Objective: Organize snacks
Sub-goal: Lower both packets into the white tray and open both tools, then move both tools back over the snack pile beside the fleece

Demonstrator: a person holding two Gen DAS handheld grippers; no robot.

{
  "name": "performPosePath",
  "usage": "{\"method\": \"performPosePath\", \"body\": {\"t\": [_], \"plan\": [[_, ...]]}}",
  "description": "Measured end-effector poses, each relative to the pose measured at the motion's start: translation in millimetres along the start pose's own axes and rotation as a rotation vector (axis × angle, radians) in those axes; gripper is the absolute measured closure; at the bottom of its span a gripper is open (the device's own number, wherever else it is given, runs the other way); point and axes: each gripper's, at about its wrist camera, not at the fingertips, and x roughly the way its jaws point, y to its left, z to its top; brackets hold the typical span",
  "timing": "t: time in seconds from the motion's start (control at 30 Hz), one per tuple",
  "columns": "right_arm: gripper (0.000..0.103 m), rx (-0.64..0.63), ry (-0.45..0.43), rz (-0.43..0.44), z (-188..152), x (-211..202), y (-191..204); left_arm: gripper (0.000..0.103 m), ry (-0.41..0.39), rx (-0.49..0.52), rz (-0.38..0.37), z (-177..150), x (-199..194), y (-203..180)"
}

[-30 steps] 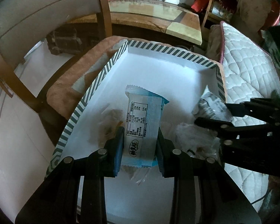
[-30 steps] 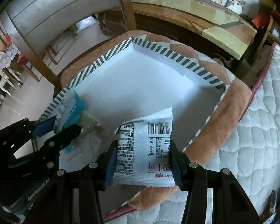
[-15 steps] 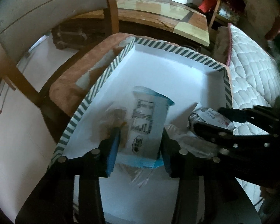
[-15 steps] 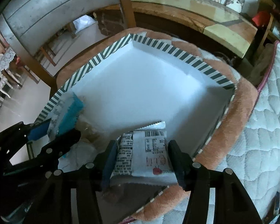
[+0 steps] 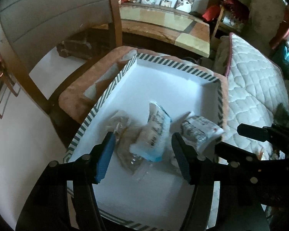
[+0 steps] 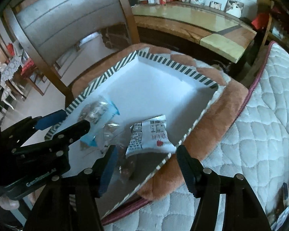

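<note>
In the left wrist view's lower centre the left gripper gapes over the blue-edged snack packet lying in the striped box, at right the right gripper likewise gapes by the white snack packet, so the drop looks done; next probably fetch more snacks.
</note>
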Motion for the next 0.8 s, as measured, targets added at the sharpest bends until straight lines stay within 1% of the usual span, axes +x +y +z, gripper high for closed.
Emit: {"method": "performPosePath", "body": {"t": [0.23,0.5,0.8], "plan": [[0.041,0.023,-0.021,-0.014,-23.5,-24.4,-7.1,0.042,-0.019,0.045,-0.036,-4.4,-15.6,-26.3],[0.041,0.078,-0.080,-0.080,-54.7,-59.2,-24.5,0.042,-0.017,0.103,-0.089,-14.8,-26.4,-66.7],[0.040,0.134,-0.088,-0.140,-94.9,-86.2,-52.6,0.042,-0.002,0.183,-0.149,-27.1,-34.9,-118.0]]}}
